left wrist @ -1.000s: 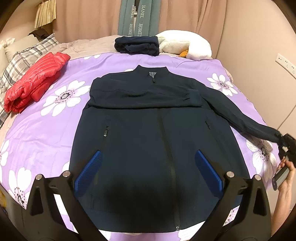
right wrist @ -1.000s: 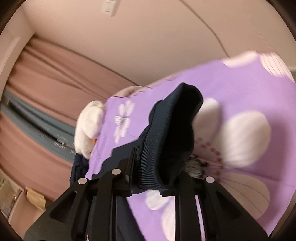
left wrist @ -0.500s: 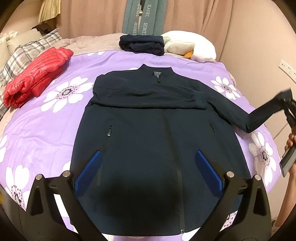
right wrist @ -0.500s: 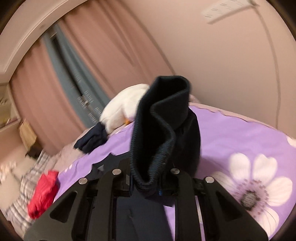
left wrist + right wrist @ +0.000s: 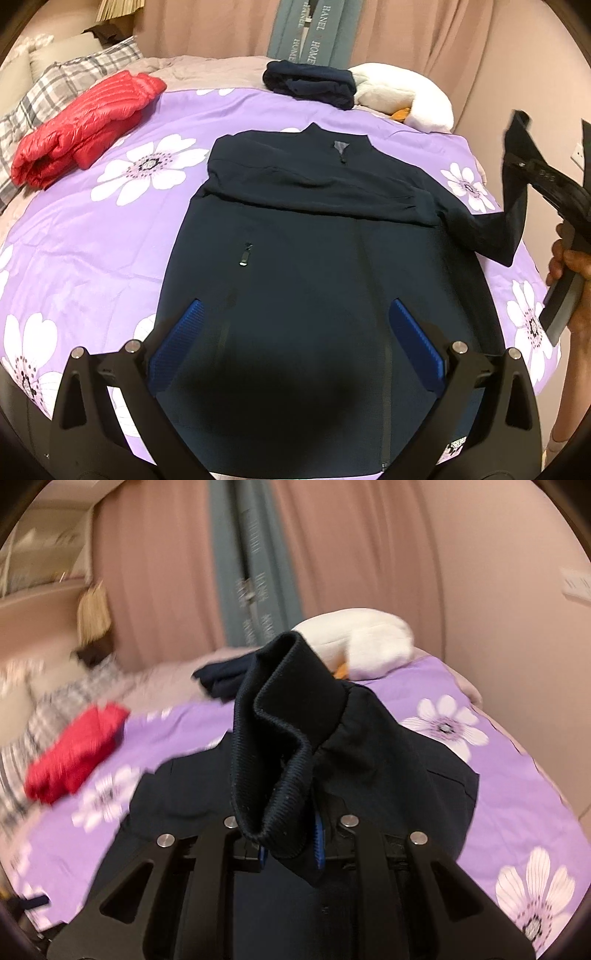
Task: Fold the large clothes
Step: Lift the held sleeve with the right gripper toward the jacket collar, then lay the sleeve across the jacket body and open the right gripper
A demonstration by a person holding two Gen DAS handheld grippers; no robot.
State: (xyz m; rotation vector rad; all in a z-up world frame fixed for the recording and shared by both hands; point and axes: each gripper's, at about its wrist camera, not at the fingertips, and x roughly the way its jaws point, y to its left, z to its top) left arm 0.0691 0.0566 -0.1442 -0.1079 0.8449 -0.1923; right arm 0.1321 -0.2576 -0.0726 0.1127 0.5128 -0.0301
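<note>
A dark navy jacket (image 5: 303, 266) lies flat, front up, on the purple flowered bedspread (image 5: 92, 243). One sleeve is folded across its chest. My left gripper (image 5: 295, 339) hovers open over the jacket's lower half, blue pads wide apart and nothing between them. At the right edge of the left wrist view a hand holds my right gripper (image 5: 517, 155) up in the air, shut on the ribbed cuff of the other sleeve (image 5: 513, 206), which hangs up off the bed. In the right wrist view the right gripper (image 5: 290, 845) pinches that ribbed cuff (image 5: 280, 731), which stands up in front of the lens.
A folded red puffer jacket (image 5: 85, 125) lies at the bed's far left beside a plaid pillow (image 5: 22, 110). A folded navy garment (image 5: 310, 83) and a white plush toy (image 5: 406, 96) sit at the head. Curtains (image 5: 221, 26) hang behind; a wall (image 5: 535, 74) stands close on the right.
The right gripper has carried the sleeve cuff up off the bed's right edge and inward toward the jacket, rolling as it went. The left gripper drifted slightly and stays open.
</note>
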